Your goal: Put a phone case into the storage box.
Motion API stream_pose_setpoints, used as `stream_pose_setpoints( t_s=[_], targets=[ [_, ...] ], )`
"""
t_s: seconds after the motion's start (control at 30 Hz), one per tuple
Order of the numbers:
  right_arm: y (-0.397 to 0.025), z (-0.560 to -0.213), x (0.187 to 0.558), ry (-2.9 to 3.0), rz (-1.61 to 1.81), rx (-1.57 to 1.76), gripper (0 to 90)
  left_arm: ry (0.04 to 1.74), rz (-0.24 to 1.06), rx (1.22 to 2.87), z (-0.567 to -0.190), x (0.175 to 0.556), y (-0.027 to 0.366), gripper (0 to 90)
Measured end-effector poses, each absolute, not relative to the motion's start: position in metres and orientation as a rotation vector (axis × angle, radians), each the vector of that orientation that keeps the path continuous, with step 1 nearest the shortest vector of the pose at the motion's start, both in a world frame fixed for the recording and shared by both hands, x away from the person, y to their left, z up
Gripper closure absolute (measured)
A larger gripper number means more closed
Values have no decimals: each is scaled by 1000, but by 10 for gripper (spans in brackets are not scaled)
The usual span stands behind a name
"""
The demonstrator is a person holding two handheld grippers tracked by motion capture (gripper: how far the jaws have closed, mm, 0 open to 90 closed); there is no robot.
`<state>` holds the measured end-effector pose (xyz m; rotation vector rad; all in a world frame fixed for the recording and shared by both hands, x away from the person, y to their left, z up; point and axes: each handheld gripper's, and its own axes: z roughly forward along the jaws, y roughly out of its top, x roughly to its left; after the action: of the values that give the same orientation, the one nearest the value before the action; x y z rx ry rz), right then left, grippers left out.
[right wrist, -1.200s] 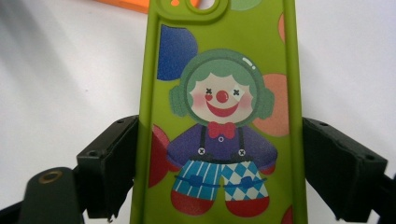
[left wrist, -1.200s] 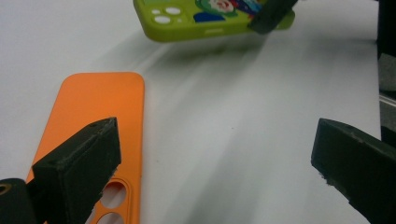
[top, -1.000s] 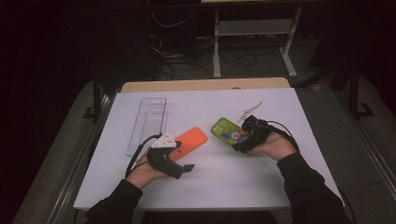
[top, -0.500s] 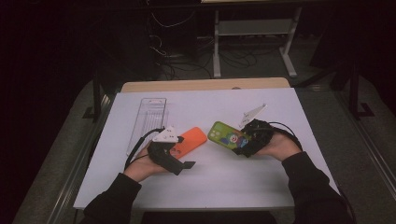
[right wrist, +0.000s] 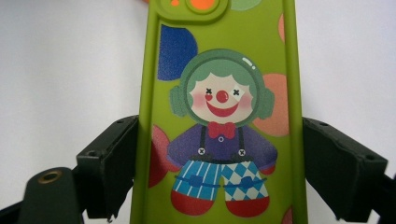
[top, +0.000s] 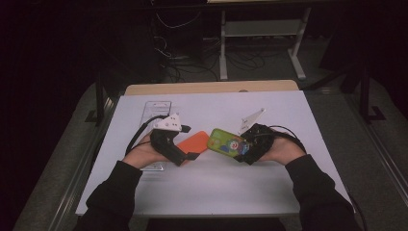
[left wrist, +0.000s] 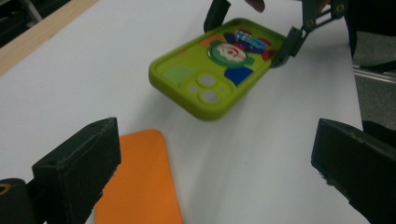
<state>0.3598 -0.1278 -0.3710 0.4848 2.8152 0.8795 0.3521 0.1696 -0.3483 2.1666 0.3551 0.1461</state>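
Two phone cases are on show: one green case (top: 225,143) printed with a clown, and one plain orange case (top: 192,143). One clear plastic tray (top: 155,109) lies on the single white worktop (top: 216,178). Two grippers are counted, the left gripper (top: 189,157) and the right gripper (top: 241,149) (each with two black jaws, so four jaws altogether). Two hands and two dark sleeves come in below.

White rectangular tabletop (top: 269,192) with a light wooden strip (top: 211,87) along its far edge. Grey floor (top: 375,159) on both sides. Beyond the table the room is dark; a white metal-legged stand (top: 262,29) and tangled black cables (top: 178,62) lie on the floor.
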Motion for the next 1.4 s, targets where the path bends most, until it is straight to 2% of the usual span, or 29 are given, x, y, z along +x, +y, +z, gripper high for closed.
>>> stream_pose_setpoints(
  t_s=[0.43, 0.7, 0.97, 1.27, 1.4],
  targets=[
    [-107, -378, 346, 2938, 818, 308, 152, 186, 51, 2254, -359, 347, 143, 9],
    [-95, -381, 335, 2971, 803, 207, 152, 143, 0, 2305, -368, 338, 136, 8],
    [-86, -378, 328, 2974, 818, 149, 151, 61, 1, 2387, -378, 332, 124, 9],
    [-82, -372, 322, 2969, 843, 109, 151, 42, -43, 2434, -386, 327, 116, 10],
    [-81, -371, 321, 2972, 836, 102, 151, 35, -46, 2441, -387, 327, 116, 52]
  ],
)
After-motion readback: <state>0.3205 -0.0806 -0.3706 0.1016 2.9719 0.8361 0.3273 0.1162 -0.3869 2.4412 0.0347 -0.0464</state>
